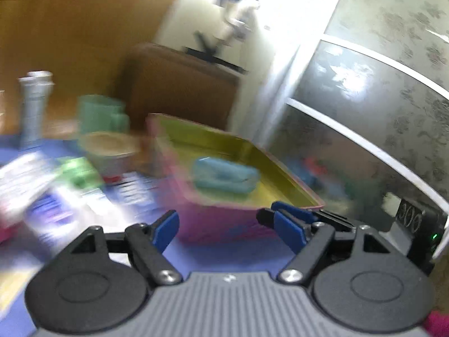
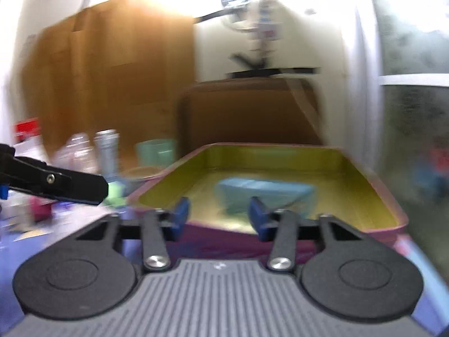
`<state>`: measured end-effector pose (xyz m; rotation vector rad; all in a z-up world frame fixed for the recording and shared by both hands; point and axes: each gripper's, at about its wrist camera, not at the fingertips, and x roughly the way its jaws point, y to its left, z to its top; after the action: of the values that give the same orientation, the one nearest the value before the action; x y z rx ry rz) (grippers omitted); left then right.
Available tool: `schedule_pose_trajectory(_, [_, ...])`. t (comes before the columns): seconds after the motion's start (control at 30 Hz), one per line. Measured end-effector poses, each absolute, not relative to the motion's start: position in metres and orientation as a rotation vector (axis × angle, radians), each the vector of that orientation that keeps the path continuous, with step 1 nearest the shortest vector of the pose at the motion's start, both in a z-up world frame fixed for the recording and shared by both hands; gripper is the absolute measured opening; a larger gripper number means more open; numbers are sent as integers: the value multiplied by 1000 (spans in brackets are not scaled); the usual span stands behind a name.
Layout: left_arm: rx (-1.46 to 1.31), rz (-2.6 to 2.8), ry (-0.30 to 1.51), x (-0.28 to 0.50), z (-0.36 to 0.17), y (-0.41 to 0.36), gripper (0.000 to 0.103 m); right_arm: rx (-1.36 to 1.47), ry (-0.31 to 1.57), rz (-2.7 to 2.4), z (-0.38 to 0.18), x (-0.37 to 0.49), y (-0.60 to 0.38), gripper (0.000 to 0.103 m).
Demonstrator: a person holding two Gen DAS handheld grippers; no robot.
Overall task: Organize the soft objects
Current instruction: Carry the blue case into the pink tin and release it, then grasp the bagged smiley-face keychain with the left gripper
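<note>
Tray (image 2: 364,185) head-on rightward, clutter (image 1: 42,179) leftward

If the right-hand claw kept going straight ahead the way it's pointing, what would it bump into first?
Most likely the near wall of the pink tray, right ahead of the right gripper. Held slightly higher, it would clear the rim and meet the blue soft packet lying inside. Blur makes depth uncertain.

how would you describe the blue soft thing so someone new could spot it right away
Find the big pink bin with the yellow-green inside, in front of the brown cabinet. On its floor lies one light blue soft pack. It is the only item in the bin; the cups and bottles stand outside, to its left.
</note>
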<state>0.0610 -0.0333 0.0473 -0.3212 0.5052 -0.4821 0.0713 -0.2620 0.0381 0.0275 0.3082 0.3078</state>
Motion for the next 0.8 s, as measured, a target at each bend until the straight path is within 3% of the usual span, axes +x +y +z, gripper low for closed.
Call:
schedule_pose_trajectory(0.17, [-408,-310,560,22,23,31,78,30,471,571,23,56,-195,41])
schedule_pose_trajectory(0.27, [-465,-264,568,10,13,55,78,40,598,621,10,67,-160,80])
schedule_pose_trajectory(0.3, [-479,-255,571,10,11,60,78,38,615,626,7,72,-151,88])
schedule_pose_trajectory(0.37, [-503,-249,575,10,9,66,78,1,626,603,2,74,-131,91])
schedule_pose_trajectory(0.47, [-522,-263,578,12,8,68,78,-85,660,597,-2,89,-110,92])
schedule_pose_trajectory(0.57, [-514,-289,583,12,8,61,78,-164,634,580,-3,93,-105,76])
schedule_pose_trajectory(0.8, [-512,-429,677,30,-1,28,82,-185,621,650,1,56,-130,72])
